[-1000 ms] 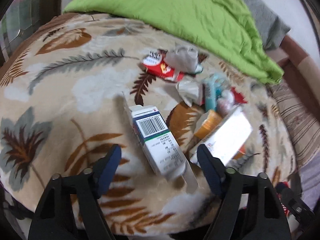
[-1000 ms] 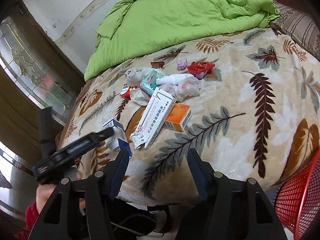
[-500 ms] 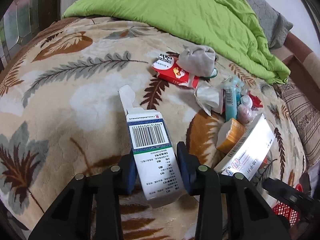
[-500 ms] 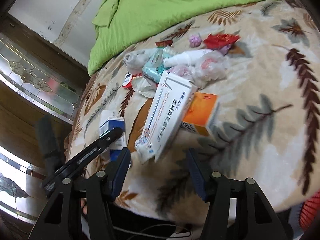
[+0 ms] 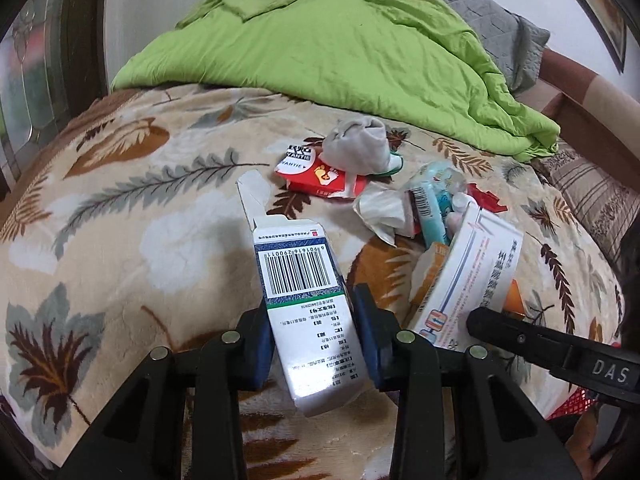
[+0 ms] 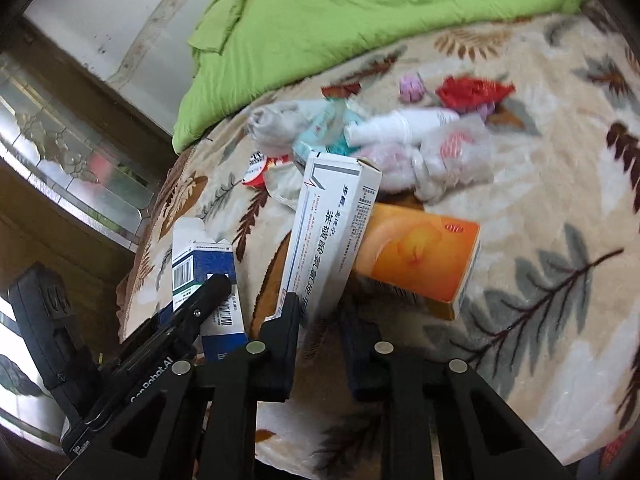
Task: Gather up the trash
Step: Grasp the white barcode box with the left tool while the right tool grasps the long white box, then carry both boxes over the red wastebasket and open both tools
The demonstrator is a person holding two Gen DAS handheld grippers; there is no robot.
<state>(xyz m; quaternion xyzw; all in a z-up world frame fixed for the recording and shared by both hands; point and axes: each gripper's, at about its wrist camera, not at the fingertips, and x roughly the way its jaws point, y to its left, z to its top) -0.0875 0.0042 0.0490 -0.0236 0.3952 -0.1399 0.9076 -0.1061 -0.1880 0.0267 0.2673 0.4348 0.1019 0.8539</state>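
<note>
Blue-and-white carton [image 5: 308,312] with a barcode, clamped between the pads of the left gripper [image 5: 314,334] above the leaf-patterned blanket [image 5: 120,216]. Long white box [image 6: 332,232], propped on an orange box [image 6: 416,256], between the closing jaws of the right gripper [image 6: 320,346], pads at its lower end.

barcoded box [image 5: 308,304] lifted, white carton [image 6: 332,236] tilted

Both tools: black frames, blue pads [image 5: 366,328], silver screws, white lettering.
</note>
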